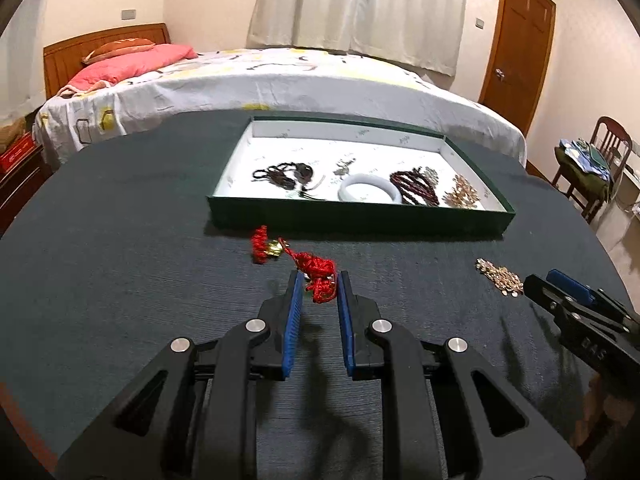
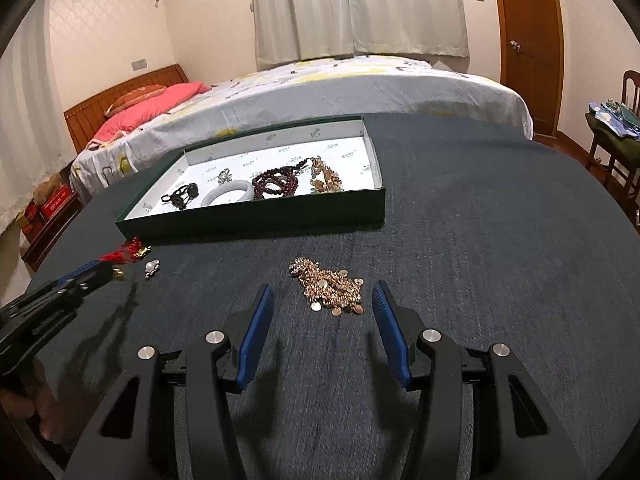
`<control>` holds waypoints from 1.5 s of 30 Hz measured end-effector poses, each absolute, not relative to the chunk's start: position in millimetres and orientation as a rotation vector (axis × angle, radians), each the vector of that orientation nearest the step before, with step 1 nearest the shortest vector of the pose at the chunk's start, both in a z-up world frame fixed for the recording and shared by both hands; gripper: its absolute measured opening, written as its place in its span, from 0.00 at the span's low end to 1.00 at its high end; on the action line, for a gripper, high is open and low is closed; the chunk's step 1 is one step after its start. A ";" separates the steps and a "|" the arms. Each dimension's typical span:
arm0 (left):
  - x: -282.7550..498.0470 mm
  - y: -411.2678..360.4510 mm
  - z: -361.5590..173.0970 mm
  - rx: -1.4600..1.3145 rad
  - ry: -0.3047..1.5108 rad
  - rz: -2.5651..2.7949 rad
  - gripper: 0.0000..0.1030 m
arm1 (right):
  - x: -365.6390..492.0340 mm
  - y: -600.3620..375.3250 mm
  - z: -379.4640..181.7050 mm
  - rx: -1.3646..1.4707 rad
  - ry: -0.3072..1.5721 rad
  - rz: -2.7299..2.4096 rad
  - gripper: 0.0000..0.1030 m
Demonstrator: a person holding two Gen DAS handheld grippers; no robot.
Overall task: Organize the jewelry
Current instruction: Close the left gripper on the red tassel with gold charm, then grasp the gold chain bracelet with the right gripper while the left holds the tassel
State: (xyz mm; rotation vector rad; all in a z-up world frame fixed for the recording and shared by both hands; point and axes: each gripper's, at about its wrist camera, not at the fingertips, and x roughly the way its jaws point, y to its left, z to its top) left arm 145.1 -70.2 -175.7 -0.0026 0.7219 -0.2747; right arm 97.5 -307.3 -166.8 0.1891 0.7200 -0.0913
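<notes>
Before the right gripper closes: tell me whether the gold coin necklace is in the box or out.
Out. The gold coin necklace lies heaped on the dark tablecloth, in front of the green box, between the right gripper's open jaws.

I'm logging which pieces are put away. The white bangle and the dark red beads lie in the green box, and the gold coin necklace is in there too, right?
Not quite. The gold coin necklace lies on the table, between the open right gripper fingers, as the right wrist view shows. The white bangle and dark red beads are in the green box.

The left gripper point(image 1: 318, 284) sits low over the table, jaws narrowed but apart. The right gripper point(image 2: 323, 300) hovers nearer the table's right edge, jaws spread wide.
</notes>
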 end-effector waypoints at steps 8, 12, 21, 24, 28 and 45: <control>151.5 -50.7 -174.1 -0.035 0.720 -0.238 0.17 | 128.9 -308.2 -177.1 0.166 0.812 -0.105 0.49; 153.7 -47.1 -175.6 -0.043 0.723 -0.232 0.17 | 139.6 -308.9 -183.3 0.163 0.860 -0.101 0.49; 153.9 -47.5 -176.1 -0.044 0.726 -0.234 0.17 | 137.3 -302.6 -184.0 0.096 0.877 -0.079 0.20; 153.8 -49.0 -176.6 -0.043 0.725 -0.236 0.17 | 136.5 -304.2 -183.6 0.111 0.874 -0.064 0.16; 153.4 -50.1 -176.3 -0.043 0.721 -0.237 0.17 | 131.2 -307.5 -178.5 0.142 0.837 -0.056 0.10; 148.7 -53.3 -160.3 -0.048 0.687 -0.248 0.17 | 108.7 -305.0 -134.5 0.172 0.690 -0.023 0.09</control>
